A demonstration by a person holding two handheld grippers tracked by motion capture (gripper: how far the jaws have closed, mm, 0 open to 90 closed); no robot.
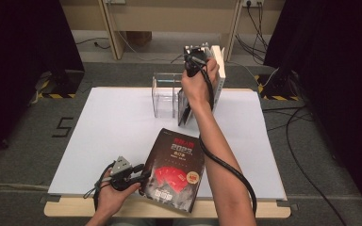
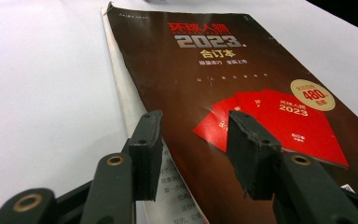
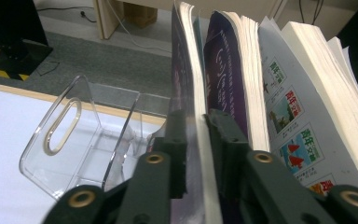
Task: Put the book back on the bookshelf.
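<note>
Shelving step — your right hand-held gripper (image 3: 196, 140) straddles the upright magazine (image 3: 186, 70) in the clear rack (image 3: 70, 135), jaws slackened; left hand-held gripper (image 2: 193, 154) open over the dark magazine (image 2: 223, 79) — grasp it next.

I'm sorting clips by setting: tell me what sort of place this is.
Probably a lab or studio recording station, not a home. Black curtains flank a white-topped table, yellow-black striped stand bases sit on grey carpet, and cables trail across the floor.
</note>
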